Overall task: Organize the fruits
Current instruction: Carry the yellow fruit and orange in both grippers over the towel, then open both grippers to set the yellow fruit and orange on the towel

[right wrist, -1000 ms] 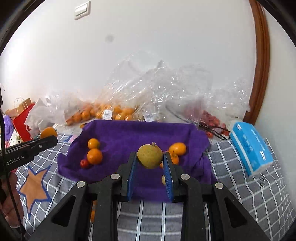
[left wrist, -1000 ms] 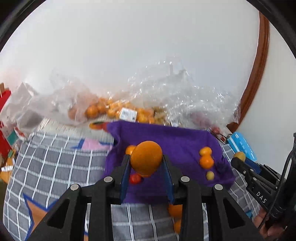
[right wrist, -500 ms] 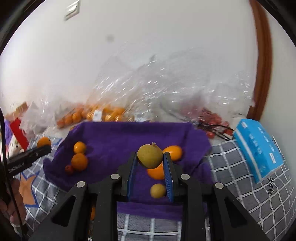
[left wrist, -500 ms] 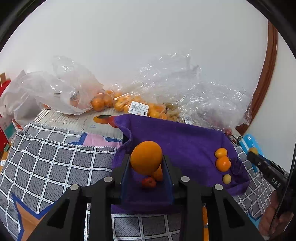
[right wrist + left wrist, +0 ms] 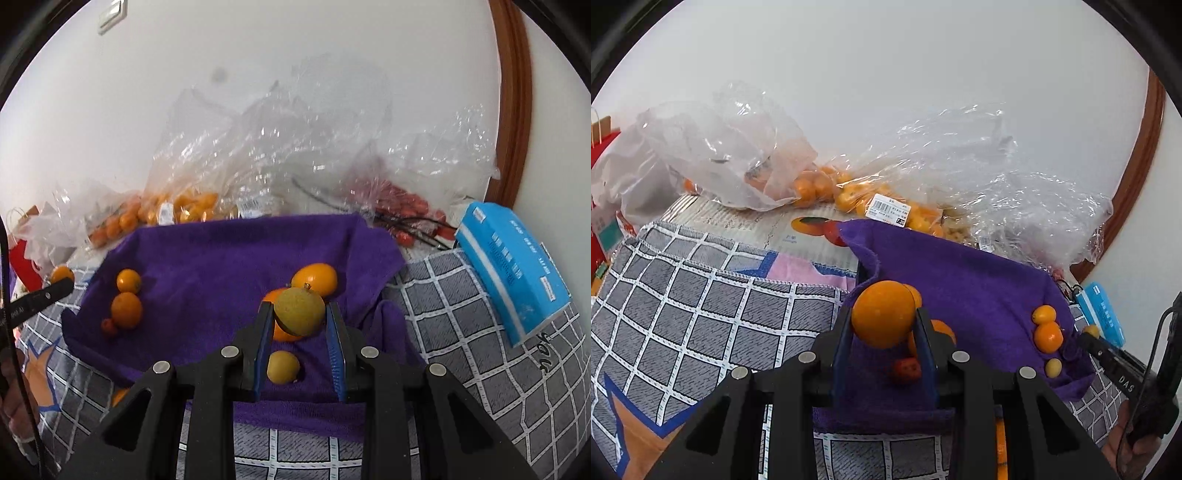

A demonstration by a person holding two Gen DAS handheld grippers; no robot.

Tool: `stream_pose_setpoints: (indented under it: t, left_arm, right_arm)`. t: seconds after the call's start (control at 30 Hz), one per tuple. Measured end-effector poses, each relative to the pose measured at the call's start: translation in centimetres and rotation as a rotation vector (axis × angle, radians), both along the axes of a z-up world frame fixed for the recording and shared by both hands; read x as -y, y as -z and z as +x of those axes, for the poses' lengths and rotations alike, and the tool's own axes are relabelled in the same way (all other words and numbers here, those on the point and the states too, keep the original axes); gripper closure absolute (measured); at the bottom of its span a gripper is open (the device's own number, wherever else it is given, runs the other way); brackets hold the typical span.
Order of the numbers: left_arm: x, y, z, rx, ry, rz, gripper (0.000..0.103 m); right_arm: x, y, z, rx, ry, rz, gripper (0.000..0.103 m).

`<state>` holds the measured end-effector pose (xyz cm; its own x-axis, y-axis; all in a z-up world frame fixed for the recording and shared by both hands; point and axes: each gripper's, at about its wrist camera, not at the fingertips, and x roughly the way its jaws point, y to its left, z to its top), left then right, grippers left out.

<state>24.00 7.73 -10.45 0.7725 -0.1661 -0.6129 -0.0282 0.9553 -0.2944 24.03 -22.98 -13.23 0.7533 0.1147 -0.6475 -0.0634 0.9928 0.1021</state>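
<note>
- Left wrist view: the left hand-held gripper [image 5: 884, 334] is clamped on an orange [image 5: 882, 314] above the near-left part of the purple towel [image 5: 964, 284]. Lower it beside the orange fruits [image 5: 932, 330] there, clear of the small red fruit [image 5: 907, 371], before releasing.
- Right wrist view: the right hand-held gripper [image 5: 300, 330] grips a yellow-green fruit [image 5: 300, 311] over the towel's near-right part. Set it beside the small yellow fruit [image 5: 283, 366], well inside the towel's edge.

Two grippers are each clamping one fruit: the left gripper [image 5: 884, 321] an orange [image 5: 882, 314], the right gripper [image 5: 299, 314] a yellow-green fruit [image 5: 300, 312]. Seven loose fruits are lying on one purple towel [image 5: 221, 258]. One blue box [image 5: 513, 266] is lying right of it.
</note>
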Motion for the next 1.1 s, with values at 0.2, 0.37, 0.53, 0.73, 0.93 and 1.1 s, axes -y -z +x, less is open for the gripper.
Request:
stream_pose_setpoints:
  t: [0.2,0.37,0.53,0.73,0.93,1.1]
  left_arm:
    - [0.5,0.7,0.4,-0.016,0.010,0.006,0.071]
    - [1.0,1.4,0.7,-0.016,0.019,0.006,0.071]
    - [1.5,1.6,0.9,-0.006,0.029,0.024,0.071]
    - [1.8,2.0,1.2,-0.015,0.039,0.025,0.071]
    - [1.8,2.5,1.6,-0.028,0.035,0.023,0.071]
    - [2.2,2.6,1.5,-0.028,0.039,0.037,0.071]
  right_arm:
    - [-0.1,1.2,0.7,-0.043,0.003,-0.013,0.075]
    - [-0.2,2.2,1.2,-0.079,0.004,-0.020,0.075]
    - [-0.5,2.5,1.3,-0.087,-0.005,-0.036,0.075]
    - [-0.6,2.8,1.7,-0.100,-0.009,-0.042,0.075]
    - [-0.6,2.8,1.7,-0.096,-0.007,-0.052,0.075]
    - [-0.8,2.9,1.7,-0.092,0.006,-0.077,0.074]
